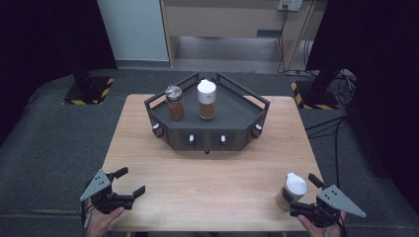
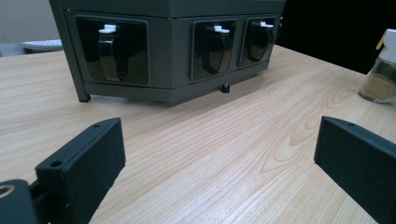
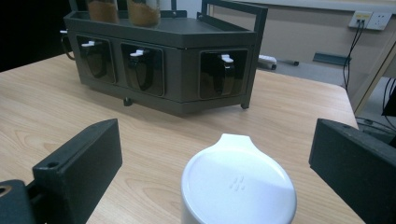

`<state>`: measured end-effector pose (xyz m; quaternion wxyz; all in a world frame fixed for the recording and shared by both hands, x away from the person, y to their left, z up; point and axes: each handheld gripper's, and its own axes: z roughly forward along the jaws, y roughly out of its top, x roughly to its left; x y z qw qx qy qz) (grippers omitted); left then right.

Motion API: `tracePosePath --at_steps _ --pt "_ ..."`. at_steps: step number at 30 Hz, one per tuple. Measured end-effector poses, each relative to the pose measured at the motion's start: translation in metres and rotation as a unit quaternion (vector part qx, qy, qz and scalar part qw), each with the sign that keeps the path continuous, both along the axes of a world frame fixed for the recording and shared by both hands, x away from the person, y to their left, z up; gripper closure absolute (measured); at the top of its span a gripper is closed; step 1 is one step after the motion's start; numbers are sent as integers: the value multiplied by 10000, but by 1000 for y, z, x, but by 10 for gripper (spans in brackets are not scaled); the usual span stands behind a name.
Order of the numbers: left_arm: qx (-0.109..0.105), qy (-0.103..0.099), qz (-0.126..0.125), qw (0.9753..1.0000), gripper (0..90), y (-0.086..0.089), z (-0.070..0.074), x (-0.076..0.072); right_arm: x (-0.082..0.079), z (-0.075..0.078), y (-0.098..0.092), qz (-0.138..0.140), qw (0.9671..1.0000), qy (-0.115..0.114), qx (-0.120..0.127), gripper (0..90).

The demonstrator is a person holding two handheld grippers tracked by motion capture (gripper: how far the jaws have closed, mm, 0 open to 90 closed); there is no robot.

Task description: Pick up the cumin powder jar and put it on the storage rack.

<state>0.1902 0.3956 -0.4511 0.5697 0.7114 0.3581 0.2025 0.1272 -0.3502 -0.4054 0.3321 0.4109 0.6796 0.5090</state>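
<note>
A dark grey angled rack (image 1: pixel 232 118) stands at the middle back of the wooden table. On it are a silver-lidded spice jar (image 1: pixel 174 102) and a taller white-lidded jar (image 1: pixel 206 98), both with brown contents. A third jar with a white flip lid (image 1: pixel 292 190) stands at the front right. My right gripper (image 1: pixel 301 194) is open around it; in the right gripper view the lid (image 3: pixel 238 186) sits between the wide jaws of my right gripper (image 3: pixel 215 140), untouched. My left gripper (image 1: pixel 131 181) is open over bare wood at the front left. In the left gripper view, my left gripper (image 2: pixel 219 140) faces the rack (image 2: pixel 177 46).
The rack front has several recessed dispensers with white tabs (image 1: pixel 191 139). The wooden table (image 1: pixel 217 182) has bare room between rack and grippers. Black stands with hazard-striped bases (image 1: pixel 89 91) flank the table behind. Cables (image 1: pixel 336 128) run on the floor at right.
</note>
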Motion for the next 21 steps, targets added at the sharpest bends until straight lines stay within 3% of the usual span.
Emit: tracePosePath --at_steps 13,21 --pt "13 4 -4 10000 12 0 1 -1 4 11 0 -41 9999 115 78 24" --pt "19 5 -2 10000 12 -1 1 -1 6 16 -3 -119 9991 406 -3 22"
